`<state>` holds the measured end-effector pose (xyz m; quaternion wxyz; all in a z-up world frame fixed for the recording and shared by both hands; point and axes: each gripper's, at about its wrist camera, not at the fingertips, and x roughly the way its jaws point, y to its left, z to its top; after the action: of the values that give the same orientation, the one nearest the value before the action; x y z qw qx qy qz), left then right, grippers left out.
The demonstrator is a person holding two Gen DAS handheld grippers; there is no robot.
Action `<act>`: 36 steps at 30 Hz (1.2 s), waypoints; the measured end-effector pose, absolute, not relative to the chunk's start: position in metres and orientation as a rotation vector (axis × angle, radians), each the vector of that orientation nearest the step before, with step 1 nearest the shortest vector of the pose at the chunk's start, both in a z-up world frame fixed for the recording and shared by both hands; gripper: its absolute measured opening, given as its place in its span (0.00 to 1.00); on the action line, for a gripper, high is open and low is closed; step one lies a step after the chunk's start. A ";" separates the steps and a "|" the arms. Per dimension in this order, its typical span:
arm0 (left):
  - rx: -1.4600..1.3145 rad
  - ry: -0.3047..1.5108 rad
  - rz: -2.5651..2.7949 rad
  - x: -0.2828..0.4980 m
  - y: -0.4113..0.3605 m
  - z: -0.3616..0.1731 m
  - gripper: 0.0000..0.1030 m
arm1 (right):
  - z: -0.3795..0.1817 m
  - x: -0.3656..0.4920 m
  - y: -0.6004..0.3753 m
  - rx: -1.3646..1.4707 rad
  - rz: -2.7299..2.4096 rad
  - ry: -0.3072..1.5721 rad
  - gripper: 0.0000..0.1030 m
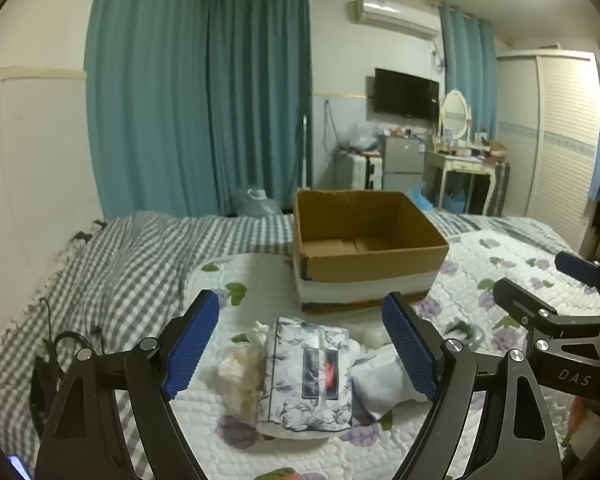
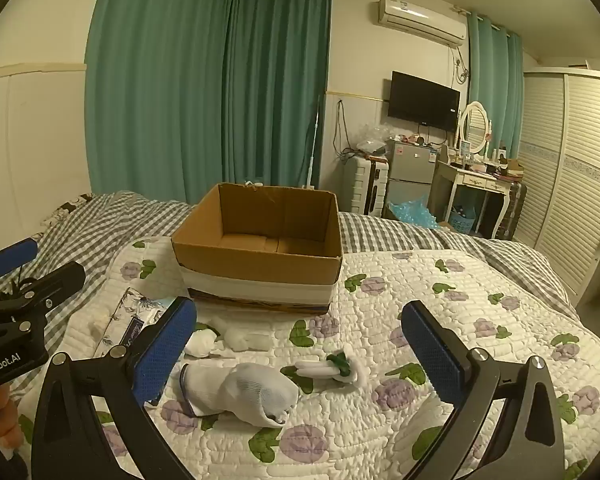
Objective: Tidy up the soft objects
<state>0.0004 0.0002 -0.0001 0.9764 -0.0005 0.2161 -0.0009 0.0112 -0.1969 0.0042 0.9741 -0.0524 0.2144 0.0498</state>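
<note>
An open, empty cardboard box [image 1: 364, 240] stands on the bed; it also shows in the right wrist view [image 2: 260, 240]. A floral tissue pack [image 1: 308, 376] lies in front of it, between the wide-open fingers of my left gripper [image 1: 302, 348], with a beige crumpled soft thing [image 1: 242, 376] at its left. My right gripper [image 2: 300, 348] is open and empty above a rolled white sock [image 2: 244, 392] and a white and green hair tie [image 2: 336, 368]. White soft pieces [image 2: 236, 338] lie nearer the box. The tissue pack [image 2: 132, 320] is at the left there.
A quilted floral cover [image 2: 440, 300] lies over a grey checked sheet [image 1: 112, 264]. Black cables [image 1: 60, 340] lie at the bed's left edge. Curtains, a fridge [image 2: 410, 172], a dressing table and a wardrobe stand beyond the bed.
</note>
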 end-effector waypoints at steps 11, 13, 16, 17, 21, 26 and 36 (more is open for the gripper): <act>0.006 0.437 -0.002 -0.002 0.001 -0.002 0.82 | 0.004 0.012 -0.197 -0.107 0.101 0.437 1.00; 0.008 0.436 -0.001 -0.003 0.001 -0.002 0.82 | 0.005 0.012 -0.197 -0.106 0.101 0.437 1.00; 0.008 0.433 -0.001 -0.002 0.002 -0.005 0.82 | 0.005 0.013 -0.197 -0.107 0.102 0.440 1.00; 0.008 0.441 -0.001 0.001 0.002 -0.004 0.82 | 0.006 0.013 -0.197 -0.107 0.102 0.441 1.00; 0.007 0.440 0.002 -0.002 0.002 -0.005 0.82 | 0.003 0.011 -0.196 -0.108 0.101 0.442 1.00; -0.001 0.443 0.004 -0.002 0.003 -0.003 0.82 | 0.003 0.011 -0.196 -0.109 0.103 0.444 1.00; -0.001 0.441 0.007 -0.003 0.005 -0.003 0.82 | 0.002 0.012 -0.195 -0.110 0.103 0.445 1.00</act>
<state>-0.0026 0.0046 -0.0032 0.9758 -0.0003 0.2187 0.0033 0.0123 -0.1948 0.0022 0.9725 -0.0545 0.2206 0.0512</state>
